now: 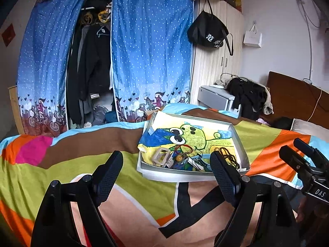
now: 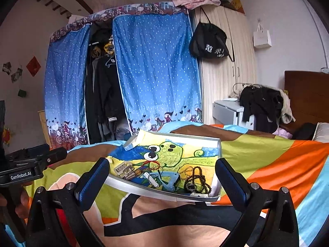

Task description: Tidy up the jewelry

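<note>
Jewelry fills one shallow tray [image 2: 218, 148]: one dark bead strand [image 2: 198, 178] at 5 o'clock, one beige clip [image 1: 162, 156] at 7. Left gripper [image 1: 166, 166] and right gripper [image 2: 162, 177] both gape wide, holding nothing.

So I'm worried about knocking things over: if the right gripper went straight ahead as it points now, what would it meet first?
Probably the near rim of the shallow tray on the bed, then the jewelry inside it, such as the dark bead necklace. The right gripper is open and empty. Depth is uncertain.
</note>
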The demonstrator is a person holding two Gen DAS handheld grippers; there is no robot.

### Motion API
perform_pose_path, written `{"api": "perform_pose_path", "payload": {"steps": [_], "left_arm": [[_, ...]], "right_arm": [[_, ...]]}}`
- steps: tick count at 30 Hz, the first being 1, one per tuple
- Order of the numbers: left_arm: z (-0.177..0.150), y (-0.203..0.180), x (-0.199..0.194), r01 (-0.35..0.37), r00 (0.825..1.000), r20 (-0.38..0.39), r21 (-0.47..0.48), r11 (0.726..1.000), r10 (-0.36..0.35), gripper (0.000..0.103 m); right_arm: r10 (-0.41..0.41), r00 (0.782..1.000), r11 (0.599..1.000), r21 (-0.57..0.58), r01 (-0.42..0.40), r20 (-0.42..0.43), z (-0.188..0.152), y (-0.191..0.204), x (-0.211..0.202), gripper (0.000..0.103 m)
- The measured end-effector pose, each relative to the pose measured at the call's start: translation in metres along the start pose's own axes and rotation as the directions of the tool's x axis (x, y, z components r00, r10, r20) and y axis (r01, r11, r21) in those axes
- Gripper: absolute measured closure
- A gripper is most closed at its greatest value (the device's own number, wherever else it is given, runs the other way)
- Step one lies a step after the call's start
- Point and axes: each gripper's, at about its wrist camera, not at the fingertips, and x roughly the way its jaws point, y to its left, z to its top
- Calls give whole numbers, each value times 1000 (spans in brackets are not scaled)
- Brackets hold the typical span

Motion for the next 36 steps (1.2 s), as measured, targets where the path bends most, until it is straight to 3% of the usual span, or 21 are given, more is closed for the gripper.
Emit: {"api": "perform_pose_path", "payload": {"steps": [15, 24, 36], "left_arm": [[-27, 10, -75, -14, 998, 66, 3, 1000, 14, 21], [-55, 14, -111, -30, 997, 70, 10, 1000, 29, 21], [-94, 16, -148, -22, 998, 63, 23, 999, 21, 21]], "right_arm": [[-19, 998, 1000, -7, 19, 58, -17, 29, -68, 0], [-36, 999, 999, 12, 36, 27, -34, 37, -98, 0], [1, 999, 993, 114, 3, -36, -74, 38, -127, 0]]}}
